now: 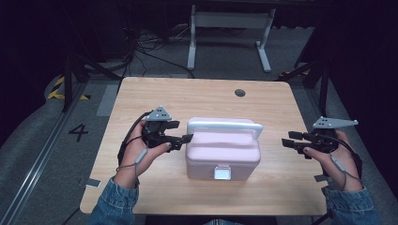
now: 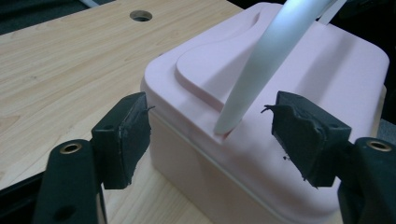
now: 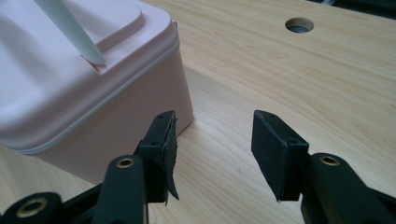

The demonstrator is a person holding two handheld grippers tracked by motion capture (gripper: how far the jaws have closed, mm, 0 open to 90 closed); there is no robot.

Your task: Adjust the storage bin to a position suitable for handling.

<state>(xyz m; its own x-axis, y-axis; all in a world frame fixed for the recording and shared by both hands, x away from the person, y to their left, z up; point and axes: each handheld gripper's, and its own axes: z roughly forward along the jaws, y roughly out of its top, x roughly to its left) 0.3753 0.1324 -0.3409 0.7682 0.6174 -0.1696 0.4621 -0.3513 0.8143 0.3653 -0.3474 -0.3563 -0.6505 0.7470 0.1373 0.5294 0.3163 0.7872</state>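
In the high view, a pink box (image 1: pixel 222 154) with a white handle (image 1: pixel 224 125) raised over its lid sits in the middle of the frame on a light wooden table (image 1: pixel 197 93). A white latch (image 1: pixel 222 173) shows on its near side. The left gripper (image 1: pixel 187 138) comes in from the lower left of the frame, its tips right at the box's left end beside the handle's foot; whether they touch the box cannot be told here. The right gripper (image 1: pixel 287 140) hovers at the right of the frame, apart from the box's right end, over the table's edge. A round hole (image 1: pixel 240 93) lies in the tabletop above the box.

In the left gripper view, the jaws are spread and hold nothing. The box's pink lid (image 2: pixel 299 60) sits in the centre and right of the frame, and the handle's foot (image 2: pixel 229 123) meets the lid between the two pads, touching neither.

In the right gripper view, the jaws stand wide apart and empty over bare wood. The box's corner (image 3: pixel 180 84) lies at the left of the frame, just beyond the left-hand pad.
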